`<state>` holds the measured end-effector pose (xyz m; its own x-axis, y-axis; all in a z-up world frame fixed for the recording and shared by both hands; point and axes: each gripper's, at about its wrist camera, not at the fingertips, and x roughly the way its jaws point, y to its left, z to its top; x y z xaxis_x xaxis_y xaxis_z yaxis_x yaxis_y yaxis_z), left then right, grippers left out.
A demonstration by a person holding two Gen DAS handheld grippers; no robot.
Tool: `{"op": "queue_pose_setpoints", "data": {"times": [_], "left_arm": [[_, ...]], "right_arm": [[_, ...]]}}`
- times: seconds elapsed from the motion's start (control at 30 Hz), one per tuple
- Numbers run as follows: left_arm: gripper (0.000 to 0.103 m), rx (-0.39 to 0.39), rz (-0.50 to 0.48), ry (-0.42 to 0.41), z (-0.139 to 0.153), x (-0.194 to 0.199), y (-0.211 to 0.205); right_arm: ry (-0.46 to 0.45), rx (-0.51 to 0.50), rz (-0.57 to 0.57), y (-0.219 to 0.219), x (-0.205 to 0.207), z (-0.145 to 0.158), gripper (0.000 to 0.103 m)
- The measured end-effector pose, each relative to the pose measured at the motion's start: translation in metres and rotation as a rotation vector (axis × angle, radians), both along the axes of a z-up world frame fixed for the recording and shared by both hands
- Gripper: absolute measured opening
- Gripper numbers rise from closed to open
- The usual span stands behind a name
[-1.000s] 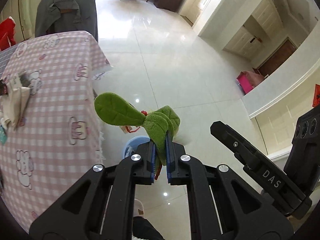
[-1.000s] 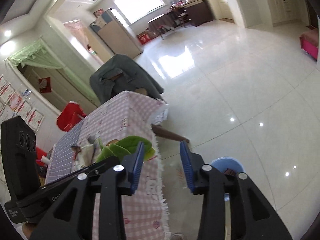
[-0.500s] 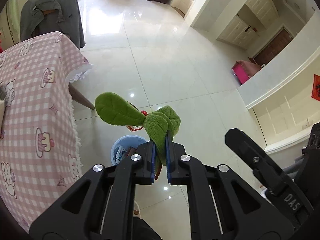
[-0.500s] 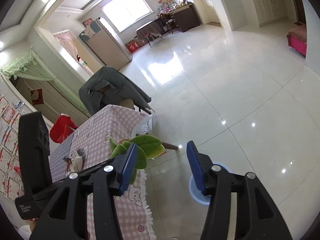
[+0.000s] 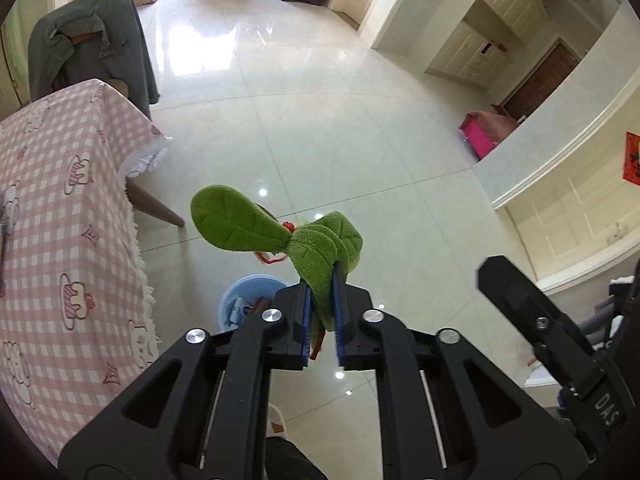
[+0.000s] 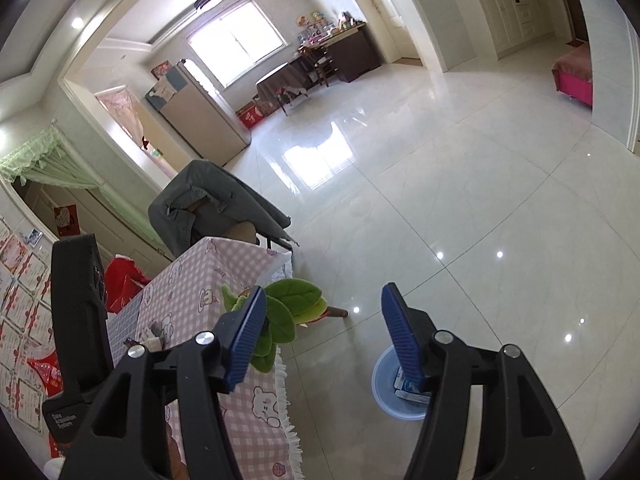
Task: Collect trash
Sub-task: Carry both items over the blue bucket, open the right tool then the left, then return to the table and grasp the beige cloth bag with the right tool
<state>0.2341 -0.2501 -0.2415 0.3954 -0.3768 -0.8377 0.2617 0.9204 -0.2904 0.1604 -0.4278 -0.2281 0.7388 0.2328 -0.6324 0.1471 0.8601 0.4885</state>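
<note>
My left gripper (image 5: 321, 322) is shut on a green plush leaf toy (image 5: 256, 226) with a red cord, held in the air above a blue trash bin (image 5: 248, 300) on the floor. The bin holds some scraps. In the right wrist view my right gripper (image 6: 324, 334) is open and empty, with the same green toy (image 6: 292, 300) behind its left finger and the blue bin (image 6: 386, 394) below its right finger.
A table with a pink checked cloth (image 5: 52, 220) stands at the left, its wooden leg (image 5: 154, 206) near the bin. A chair draped with a grey jacket (image 5: 92, 40) is behind it. Small items (image 6: 154, 334) lie on the table. Glossy tiled floor (image 5: 320, 100) stretches beyond.
My left gripper has swung away from the table with the green toy, bringing the blue bin more into view under it. The right gripper has opened wider.
</note>
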Motion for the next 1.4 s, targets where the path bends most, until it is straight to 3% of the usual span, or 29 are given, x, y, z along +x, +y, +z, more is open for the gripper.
{"op": "queue_pose_setpoints", "data": {"times": [0.03, 0.13, 0.5, 0.8, 1.03, 1.23, 1.4], "left_arm": [[0.017, 0.008, 0.006, 0.001, 0.001, 0.0, 0.0], [0.064, 0.034, 0.035, -0.015, 0.004, -0.001, 0.003], [0.064, 0.048, 0.089, -0.055, 0.028, -0.016, 0.045], [0.064, 0.045, 0.22, -0.084, 0.05, -0.036, 0.129], [0.064, 0.034, 0.408, -0.083, 0.055, -0.058, 0.226], [0.065, 0.062, 0.657, -0.078, 0.046, -0.092, 0.32], [0.066, 0.07, 0.799, 0.01, 0.022, -0.11, 0.388]], "right_arm": [[-0.002, -0.002, -0.005, 0.0, -0.001, 0.0, 0.061], [-0.003, -0.003, -0.012, -0.001, -0.003, 0.0, 0.061], [-0.02, 0.002, 0.04, 0.027, -0.003, 0.011, 0.062], [-0.046, 0.02, 0.21, 0.11, 0.01, 0.034, 0.062], [-0.053, 0.027, 0.384, 0.203, 0.025, 0.047, 0.063], [-0.011, 0.009, 0.557, 0.291, 0.038, 0.038, 0.064], [0.022, -0.019, 0.638, 0.344, 0.042, 0.02, 0.064]]}}
